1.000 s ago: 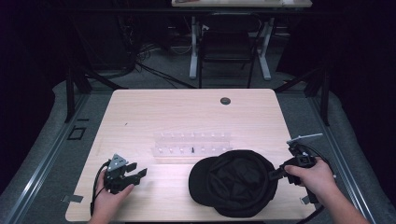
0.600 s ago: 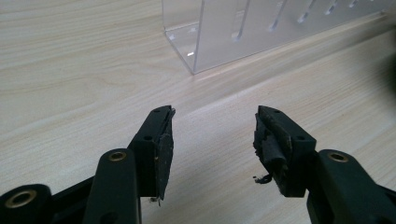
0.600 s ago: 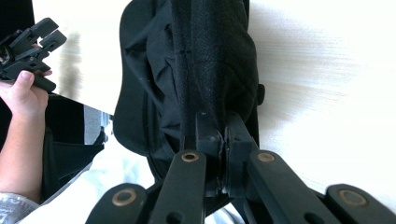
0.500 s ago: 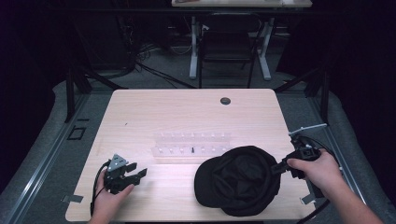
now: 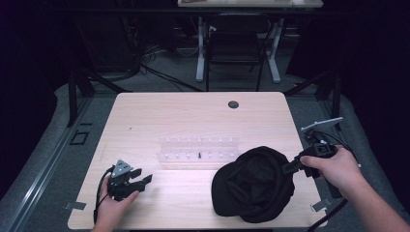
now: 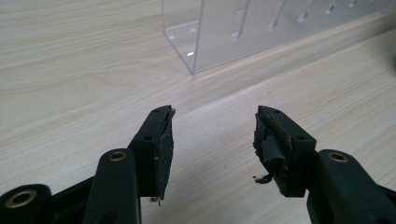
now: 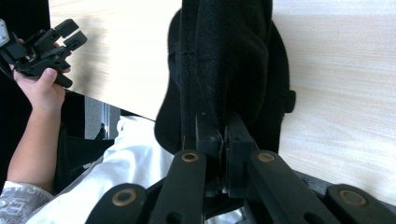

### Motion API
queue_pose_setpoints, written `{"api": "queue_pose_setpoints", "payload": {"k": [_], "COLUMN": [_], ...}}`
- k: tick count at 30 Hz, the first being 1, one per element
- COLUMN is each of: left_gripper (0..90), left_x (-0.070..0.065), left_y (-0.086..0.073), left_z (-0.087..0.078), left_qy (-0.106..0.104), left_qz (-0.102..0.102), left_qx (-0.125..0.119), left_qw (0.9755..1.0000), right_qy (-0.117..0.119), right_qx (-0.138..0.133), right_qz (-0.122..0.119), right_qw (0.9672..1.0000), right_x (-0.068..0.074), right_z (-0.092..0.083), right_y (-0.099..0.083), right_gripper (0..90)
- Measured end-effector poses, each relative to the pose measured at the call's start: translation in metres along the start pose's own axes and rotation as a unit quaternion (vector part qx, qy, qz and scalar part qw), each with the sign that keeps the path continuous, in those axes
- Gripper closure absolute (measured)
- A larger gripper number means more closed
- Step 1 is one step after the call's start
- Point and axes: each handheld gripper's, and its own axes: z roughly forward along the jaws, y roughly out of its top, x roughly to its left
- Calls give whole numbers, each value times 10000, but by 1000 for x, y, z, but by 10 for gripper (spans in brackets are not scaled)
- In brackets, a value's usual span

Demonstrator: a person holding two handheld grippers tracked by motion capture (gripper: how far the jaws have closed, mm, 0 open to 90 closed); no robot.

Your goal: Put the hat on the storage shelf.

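The right hand-held gripper (image 5: 290,167) has its jaws clamped on the edge of the black cap (image 5: 254,183), which lies bunched near the bench's (image 5: 193,116) front right corner; in the right gripper view the fabric (image 7: 224,56) rises straight out of the closed jaws. The left hand-held gripper (image 5: 140,181) rests near the front left corner, its jaws apart with nothing between them, aimed toward the clear rack (image 5: 198,149) at mid-bench. The step in hand looks like dragging or lifting the cap by its edge. Next the right hand-held gripper likely needs to keep a firm pinch while moving, since the soft cloth could slip; the left could come across to steady the other side.
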Motion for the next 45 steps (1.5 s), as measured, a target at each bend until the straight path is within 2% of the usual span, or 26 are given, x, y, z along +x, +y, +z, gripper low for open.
{"api": "queue_pose_setpoints", "payload": {"k": [6,7,8,10,11,16,21,22,24,25,26,29,32,38,40,42,45], "left_gripper": [470,471,471,470,471,470,470,471,470,471,471,471,471,470,471,470,471], "left_x": [0,0,0,0,0,0,0,0,0,0,0,0,0,0,0,0,0], "left_y": [0,0,0,0,0,0,0,0,0,0,0,0,0,0,0,0,0], "left_z": [0,0,0,0,0,0,0,0,0,0,0,0,0,0,0,0,0], "left_qy": [-5,-5,-4,-22,-21,2,2,6,9,9,7,9,7,6,0,-2,-2], "left_qz": [-10,-6,-7,-2,-1,-10,-9,-9,-1,3,2,-2,-9,2,-1,-1,10], "left_qx": [-2,0,-2,34,35,-9,-8,-8,-2,2,8,-2,-12,22,36,36,38], "left_qw": [10000,10000,10000,10000,10000,10000,10000,10000,10000,10000,10000,10000,10000,10000,10000,10000,10000], "right_qy": [-54,-52,-47,83,235,505,620,652,695,740,817,945,974,1359,1393,1484,1527], "right_qx": [-1,141,65,17,-13,-83,-75,-134,-140,-191,-188,-197,-242,-451,-432,-507,-541], "right_qz": [2,-93,-48,-4,17,59,1,78,7,-27,53,95,95,297,236,274,266], "right_qw": [10000,9998,10000,10000,9997,9987,9980,9978,9975,9971,9965,9953,9949,9893,9890,9873,9864], "right_x": [7,7,8,10,12,18,19,21,20,19,19,19,18,16,15,16,18], "right_z": [-8,-11,-11,-14,-17,-26,-32,-33,-36,-36,-38,-41,-44,-45,-47,-48,-50], "right_y": [1,2,2,2,1,0,0,0,0,0,0,0,1,1,2,3,4], "right_gripper": [877,877,877,878,879,879,879,879,878,879,879,879,879,878,877,878,878]}}
